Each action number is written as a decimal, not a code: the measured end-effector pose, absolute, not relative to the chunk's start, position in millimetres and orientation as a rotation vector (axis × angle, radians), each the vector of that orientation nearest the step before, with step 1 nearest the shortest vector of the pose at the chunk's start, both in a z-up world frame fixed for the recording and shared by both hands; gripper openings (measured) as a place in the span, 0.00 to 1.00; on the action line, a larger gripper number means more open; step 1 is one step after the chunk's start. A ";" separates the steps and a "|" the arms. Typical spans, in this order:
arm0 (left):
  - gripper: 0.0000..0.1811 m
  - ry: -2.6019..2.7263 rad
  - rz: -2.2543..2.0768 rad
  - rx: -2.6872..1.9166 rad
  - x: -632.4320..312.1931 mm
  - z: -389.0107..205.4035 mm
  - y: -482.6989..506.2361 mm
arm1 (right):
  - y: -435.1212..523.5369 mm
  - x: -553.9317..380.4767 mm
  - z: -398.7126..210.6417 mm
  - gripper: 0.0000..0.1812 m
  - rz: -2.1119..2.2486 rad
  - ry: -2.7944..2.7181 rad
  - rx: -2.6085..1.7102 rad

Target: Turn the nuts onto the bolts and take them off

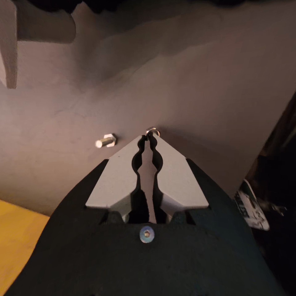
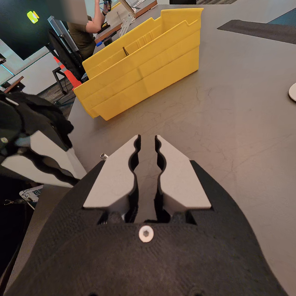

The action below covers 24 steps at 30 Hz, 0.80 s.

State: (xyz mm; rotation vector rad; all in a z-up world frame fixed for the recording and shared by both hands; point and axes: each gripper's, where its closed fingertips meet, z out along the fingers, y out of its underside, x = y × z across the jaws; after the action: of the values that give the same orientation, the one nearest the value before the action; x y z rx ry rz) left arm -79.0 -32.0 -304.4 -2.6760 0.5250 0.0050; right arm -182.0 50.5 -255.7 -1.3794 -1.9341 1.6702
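The grey surface (image 2: 224,128) fills most of the right wrist view, with a yellow bin (image 2: 141,70) standing on it at upper centre; a person's arm (image 2: 94,24) shows at the upper left beyond its edge. The right claw (image 2: 147,137) hovers released with nothing between its fingers, the left claw (image 2: 48,166) entering at mid-left. In the left wrist view the left claw (image 1: 147,138) is clenched on a bolt with a nut (image 1: 152,131) at frame centre; a second bolt (image 1: 106,141) lies on its side just to the left.
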 end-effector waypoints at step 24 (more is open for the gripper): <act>0.06 0.003 0.026 -2.418 -112.6 -297.7 -51.7 | -19.6 -137.7 -275.8 0.14 1.606 -2.456 -0.976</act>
State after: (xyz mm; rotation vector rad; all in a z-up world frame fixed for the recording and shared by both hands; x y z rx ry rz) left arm -112.6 -51.7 -297.7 -2.4181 0.0031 0.0258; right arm -137.7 -19.6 -275.8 -0.9755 -2.4559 1.6055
